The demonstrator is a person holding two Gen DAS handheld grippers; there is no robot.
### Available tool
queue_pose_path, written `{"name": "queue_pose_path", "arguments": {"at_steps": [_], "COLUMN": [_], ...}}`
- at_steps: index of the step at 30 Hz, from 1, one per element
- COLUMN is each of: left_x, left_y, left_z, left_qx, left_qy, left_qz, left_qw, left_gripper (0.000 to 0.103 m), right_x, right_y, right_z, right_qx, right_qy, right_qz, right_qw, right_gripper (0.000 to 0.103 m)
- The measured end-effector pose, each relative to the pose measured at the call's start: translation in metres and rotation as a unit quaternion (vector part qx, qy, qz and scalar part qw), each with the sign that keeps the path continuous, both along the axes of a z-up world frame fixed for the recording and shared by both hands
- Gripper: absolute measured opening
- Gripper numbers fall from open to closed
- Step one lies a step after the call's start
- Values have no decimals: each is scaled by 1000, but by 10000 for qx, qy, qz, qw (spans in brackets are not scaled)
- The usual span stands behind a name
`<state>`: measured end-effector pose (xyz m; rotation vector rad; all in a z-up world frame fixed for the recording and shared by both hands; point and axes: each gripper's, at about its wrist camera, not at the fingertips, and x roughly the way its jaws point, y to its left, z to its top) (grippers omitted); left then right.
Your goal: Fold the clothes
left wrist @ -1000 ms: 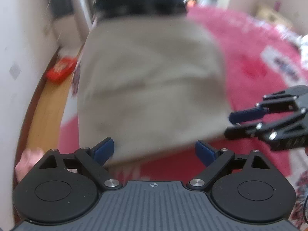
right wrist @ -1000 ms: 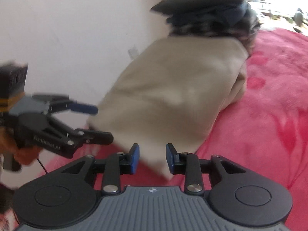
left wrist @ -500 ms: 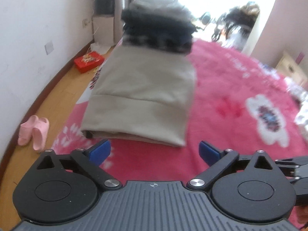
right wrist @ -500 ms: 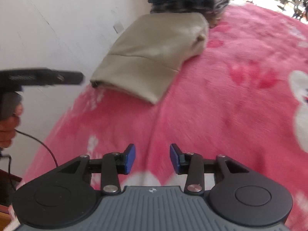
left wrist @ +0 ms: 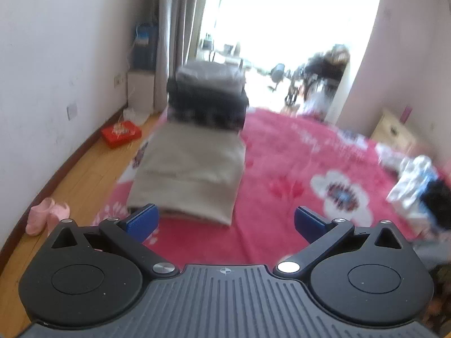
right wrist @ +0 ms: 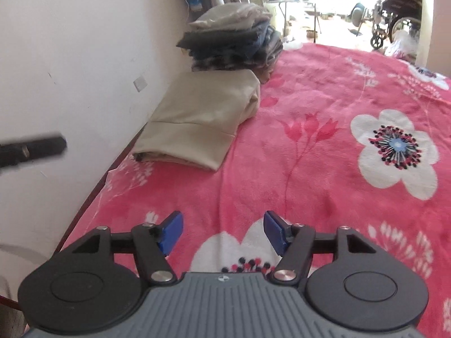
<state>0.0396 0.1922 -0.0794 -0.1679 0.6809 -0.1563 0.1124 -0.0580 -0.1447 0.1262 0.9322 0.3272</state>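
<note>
A red box [left wrist: 121, 133] and pink slippers [left wrist: 46, 215] lay on the wooden floor [left wrist: 84, 180], beside the white wall [left wrist: 56, 56].

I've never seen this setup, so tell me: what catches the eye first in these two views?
The bright pink floral blanket fills most of both views. On its far left edge by the wall lies a folded beige garment, with a stack of dark folded clothes just behind it. Both the left gripper and right gripper are open and empty, away from the beige piece.
</note>
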Motion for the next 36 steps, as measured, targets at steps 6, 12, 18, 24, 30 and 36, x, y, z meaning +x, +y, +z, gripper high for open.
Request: {"name": "queue_pose_path", "arguments": {"at_steps": [6, 12, 18, 24, 30, 36], "left_x": [-23, -45, -48, -53, -56, -59], "left_y": [5, 0, -11, -21, -20, -16], "left_z": [23, 23, 16, 11, 7, 4], "left_qx": [-256, -121, 266, 670, 674, 591], "left_qy": [-112, -201, 48, 58, 282, 410], "left_qz": [170, 400, 745, 882, 1182, 1476], "left_qw": [9995, 9989, 9969, 9938, 9903, 9864], "left_gripper": [103, 103, 103, 103, 103, 103], "right_x": [-30, -54, -66, -71, -76, -78], "right_y": [17, 30, 36, 40, 44, 42], "right_z": [22, 38, 44, 50, 56, 56], "right_qx": [-98, -245, -346, -356, -365, -413], "right_qy": [-205, -349, -424, -494, -555, -527], "right_qz": [-113, -207, -312, -379, -413, -529], "right_qw": [9997, 9989, 9980, 9974, 9969, 9964], "right_gripper": [73, 75, 78, 82, 84, 84]}}
